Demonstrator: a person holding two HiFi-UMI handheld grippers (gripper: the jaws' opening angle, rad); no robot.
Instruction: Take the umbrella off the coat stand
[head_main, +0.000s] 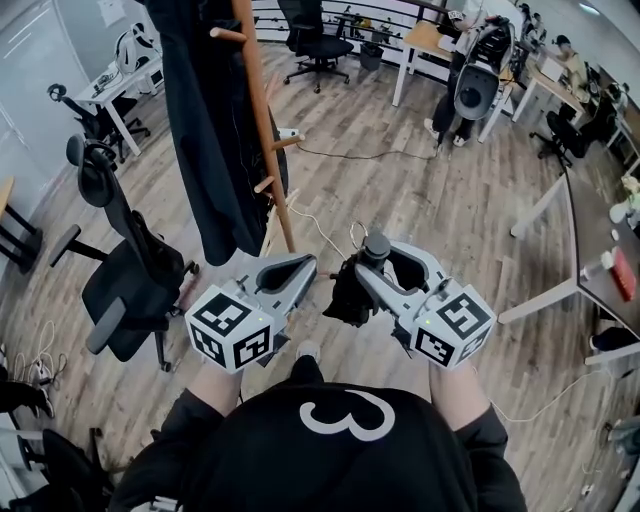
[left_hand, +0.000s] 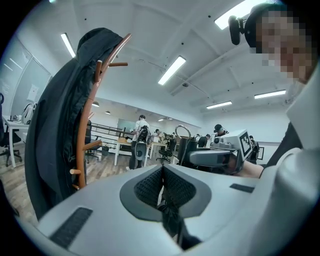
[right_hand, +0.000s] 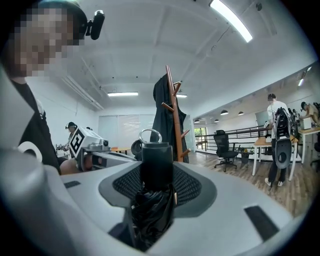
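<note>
My right gripper (head_main: 385, 262) is shut on a folded black umbrella (head_main: 350, 293). Its stubby handle with a metal ring (head_main: 376, 246) sticks up between the jaws, and the same umbrella (right_hand: 156, 167) fills the gap between the pads in the right gripper view. The umbrella is apart from the wooden coat stand (head_main: 263, 110), which rises just ahead to the left with a black coat (head_main: 205, 130) hanging on it. My left gripper (head_main: 306, 264) is beside the right one, its pads (left_hand: 150, 186) pressed together with nothing between them. The coat stand (left_hand: 84, 130) also shows in the left gripper view.
A black office chair (head_main: 125, 285) stands left of the coat stand. A white table (head_main: 590, 270) runs along the right. Desks, another chair (head_main: 315, 45) and people fill the far end. A cable (head_main: 340, 155) trails over the wooden floor.
</note>
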